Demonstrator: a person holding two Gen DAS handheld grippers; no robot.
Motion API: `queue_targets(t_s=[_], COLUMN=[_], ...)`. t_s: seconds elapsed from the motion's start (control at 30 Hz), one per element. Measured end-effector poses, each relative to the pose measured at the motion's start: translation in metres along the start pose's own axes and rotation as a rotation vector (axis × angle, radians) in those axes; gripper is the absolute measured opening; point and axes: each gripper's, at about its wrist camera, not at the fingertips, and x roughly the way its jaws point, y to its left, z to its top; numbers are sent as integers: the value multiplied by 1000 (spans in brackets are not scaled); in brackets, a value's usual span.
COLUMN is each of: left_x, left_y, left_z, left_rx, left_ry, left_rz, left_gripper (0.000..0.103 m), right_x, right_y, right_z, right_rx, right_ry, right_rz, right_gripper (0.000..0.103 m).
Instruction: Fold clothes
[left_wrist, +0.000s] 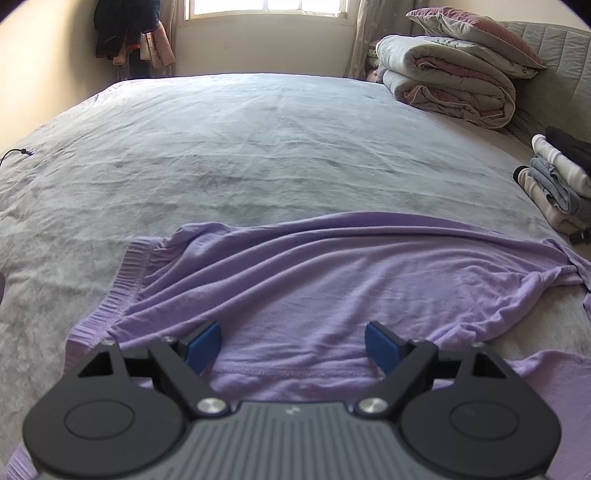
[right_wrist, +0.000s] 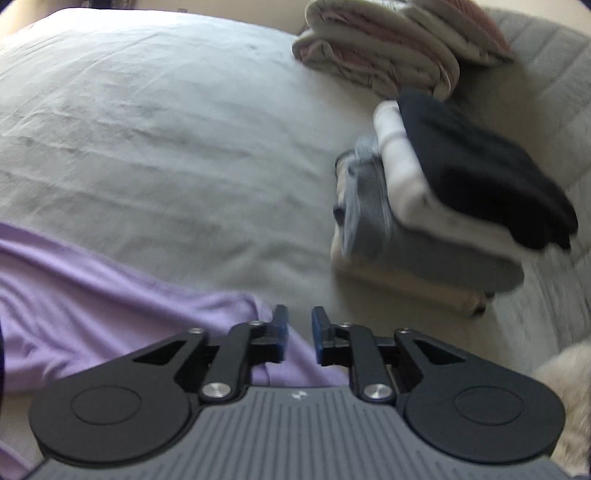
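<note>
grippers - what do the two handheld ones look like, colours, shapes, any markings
Both look alike. The left gripper and the right gripper each have a grey ribbed body with a small pale mark at its centre, two round black discs at the sides, black angular linkage arms with triangular cut-outs, silver screws at the pivots, and blue pads on the fingers. No cables, hands or sleeves show.

Left wrist view is looking steeply down along its fingers, close over the purple shirt (left_wrist: 314, 280), facing across the bed (left_wrist: 221, 147) toward the window (left_wrist: 266, 7) at top centre. Right wrist view, blurred, is looking down near the shirt's edge, facing the clothes stack (right_wrist: 443, 192) at right. Both are sharing shirt, bed, stack, and folded quilts (left_wrist: 447, 85) at upper right.
</note>
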Motion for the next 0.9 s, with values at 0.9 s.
queue_targets(t_s=[0.9], left_x=[0], left_y=[-4], left_z=[-5], left_rx=[4], left_ry=[-5], left_rz=[5], left_gripper=[87], right_x=[-20], right_y=[-48], right_z=[-62], right_rx=[446], right_ry=[226], right_rz=[191], right_gripper=[3])
